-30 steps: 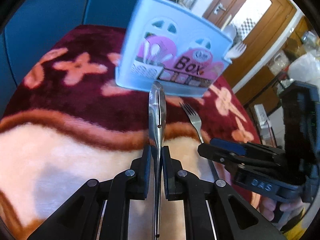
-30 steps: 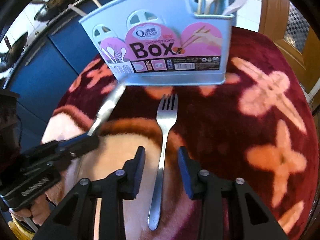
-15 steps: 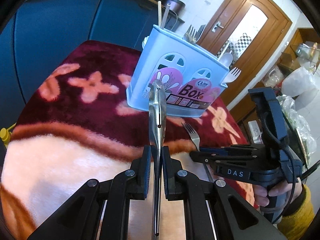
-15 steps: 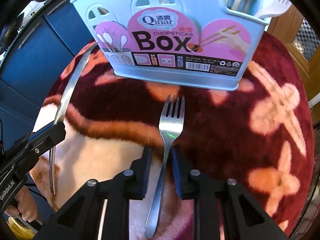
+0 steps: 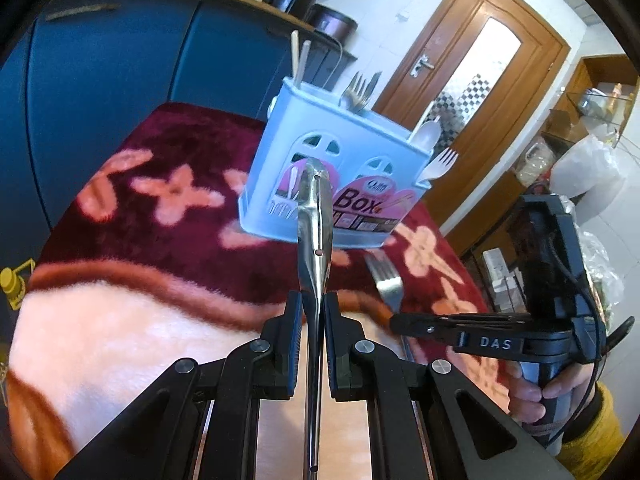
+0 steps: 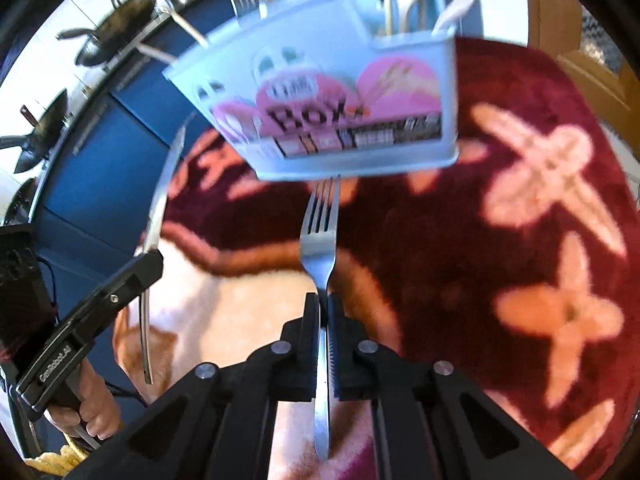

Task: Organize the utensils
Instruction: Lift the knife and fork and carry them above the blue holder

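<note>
Clearly, two steel utensils were held, one in each gripper. The left gripper (image 5: pixel 311 312) was clamped on a table knife (image 5: pixel 316 236), whose polished blade was seen edge-on, pointing toward the utensil box (image 5: pixel 280 192) and lifted off the blanket (image 5: pixel 132 264). In the right wrist view the same knife (image 6: pixel 160 216) was shown from the side as a long, slightly curved strip of bright metal, with its handle end hanging below the left gripper (image 6: pixel 150 260).

The right gripper (image 6: pixel 323 308) had just been closing and was clamped on the neck of a fork (image 6: pixel 320 240); its four tines were pointed at the base of the box (image 6: pixel 400 60), and its rounded handle end was seen between the gripper's arms. From the left wrist camera, only the fork's tines (image 5: pixel 386 276) were visible ahead of the right gripper (image 5: pixel 394 322).

The box was pale blue plastic with arched cut-outs and a pink label reading "Box". It was stood on the dark red, flower-patterned blanket, and forks, white plastic spoons and chopsticks were already upright in it. A hand (image 5: pixel 552 392) in a yellow sleeve was wrapped round the right gripper's handle.
</note>
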